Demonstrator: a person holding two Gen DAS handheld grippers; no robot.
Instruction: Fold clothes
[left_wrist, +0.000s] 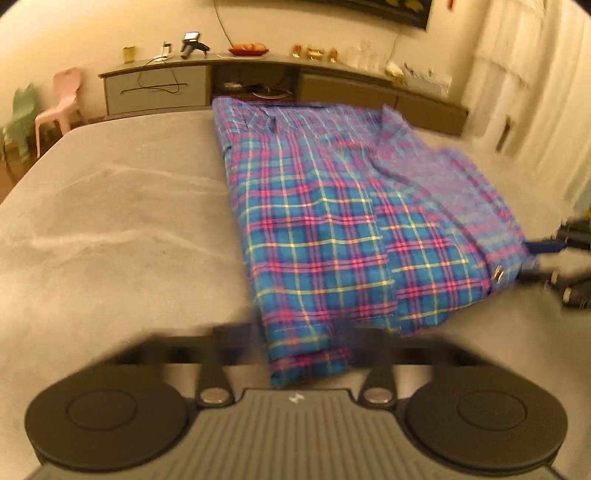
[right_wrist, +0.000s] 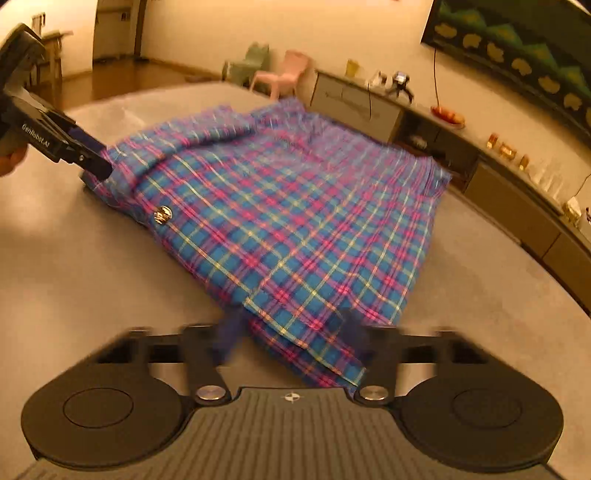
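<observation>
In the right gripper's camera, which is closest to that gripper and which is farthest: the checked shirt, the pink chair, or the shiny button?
1. Blue and pink plaid shirt: its near corner lies right between the right gripper fingers.
2. Shiny metal button: on the shirt, to the left.
3. Pink plastic chair: beyond the grey bed, by the back wall.

Plaid shirt (right_wrist: 280, 221) is woven cloth, soft and matt, wrinkled at twelve o'clock; its snap button (right_wrist: 161, 215) glints like polished metal. Underneath, the grey bed cover (left_wrist: 110, 221) looks brushed and velvety. The right gripper (right_wrist: 291, 336) is matt black plastic, with shiny metal pivot pins.
</observation>
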